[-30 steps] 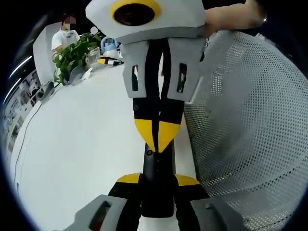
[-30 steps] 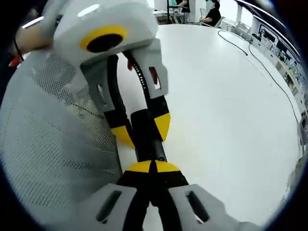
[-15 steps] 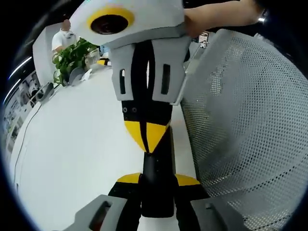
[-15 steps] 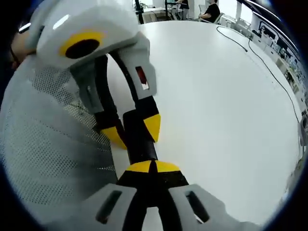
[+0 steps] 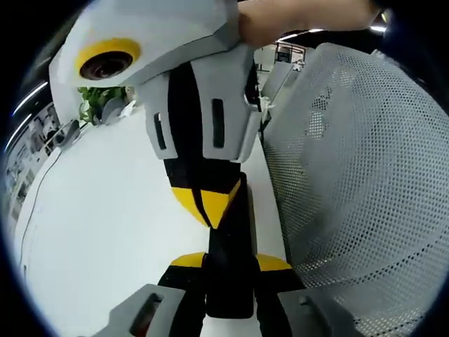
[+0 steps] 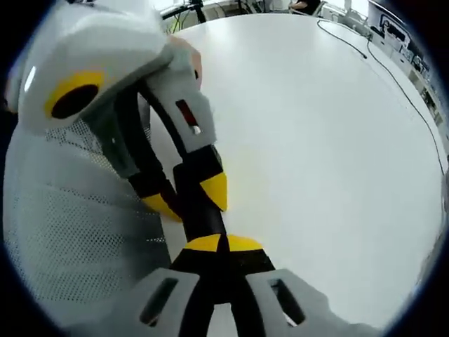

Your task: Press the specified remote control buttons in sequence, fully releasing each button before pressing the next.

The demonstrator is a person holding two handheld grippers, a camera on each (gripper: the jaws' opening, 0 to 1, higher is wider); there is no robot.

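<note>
Left gripper [image 5: 229,265] clamps a remote [image 5: 229,253]: slim black bar, lengthwise between the yellow tips, its far end toward the right gripper [image 5: 208,207]. In the right gripper view, the right gripper [image 6: 222,247], tips together, sits on the remote's [image 6: 203,217] end; buttons too small to tell. Remote held over the white table [image 6: 316,154], near its edge. Grey mesh [image 5: 365,182] just beside. Plant [image 5: 95,98] far back.

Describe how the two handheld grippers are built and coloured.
Both match. The left gripper and the right gripper each have light grey slotted jaw mounts, black jaws and yellow wedge-shaped tips. Each carries a pale grey housing with a yellow ring around a dark lens. No cables are visible.
</note>
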